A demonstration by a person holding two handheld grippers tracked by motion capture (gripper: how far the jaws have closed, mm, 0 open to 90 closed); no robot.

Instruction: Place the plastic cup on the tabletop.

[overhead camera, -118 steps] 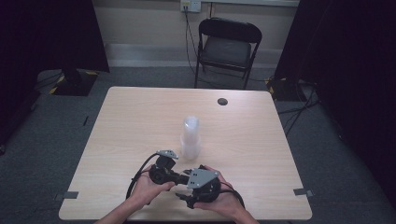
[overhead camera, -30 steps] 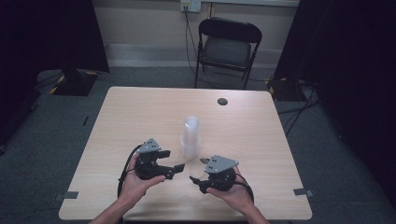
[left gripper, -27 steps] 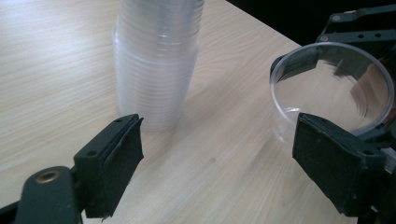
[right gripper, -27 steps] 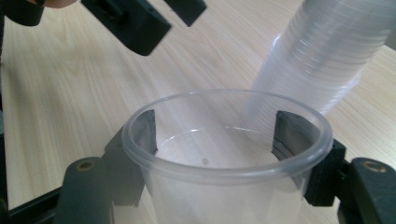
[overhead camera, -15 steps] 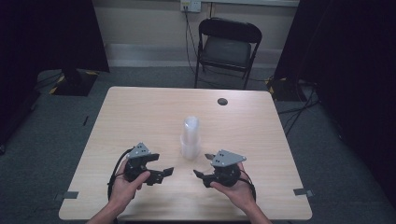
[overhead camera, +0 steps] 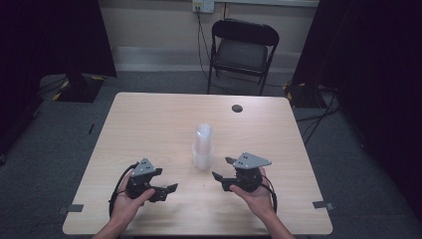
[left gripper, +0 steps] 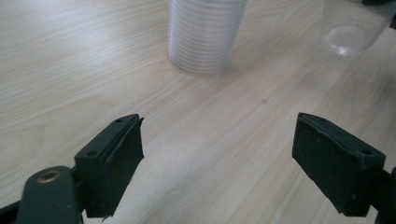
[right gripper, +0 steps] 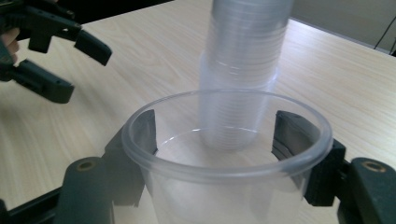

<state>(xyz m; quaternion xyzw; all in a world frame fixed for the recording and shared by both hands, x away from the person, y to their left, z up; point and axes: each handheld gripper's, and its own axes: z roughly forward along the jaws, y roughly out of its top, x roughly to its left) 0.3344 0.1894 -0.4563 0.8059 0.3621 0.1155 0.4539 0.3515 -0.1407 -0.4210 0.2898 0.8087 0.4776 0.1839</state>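
Right gripper (right gripper: 219, 154) clamps a single clear plastic cup (right gripper: 224, 158) by its sides, just under the rim, jaws on either side, cup mouth facing the camera. Just ahead of it: the stack of clear cups (right gripper: 243, 70), upright on the table (right gripper: 140, 51), not touching the held cup. Left gripper (left gripper: 217, 161) is open wide, nothing between its jaws, bare table beneath; the stack (left gripper: 205, 35) sits ahead of it, slightly to one side. In the high view the stack (overhead camera: 203, 148) stands between the left gripper (overhead camera: 169, 189) and the right gripper (overhead camera: 222, 171).
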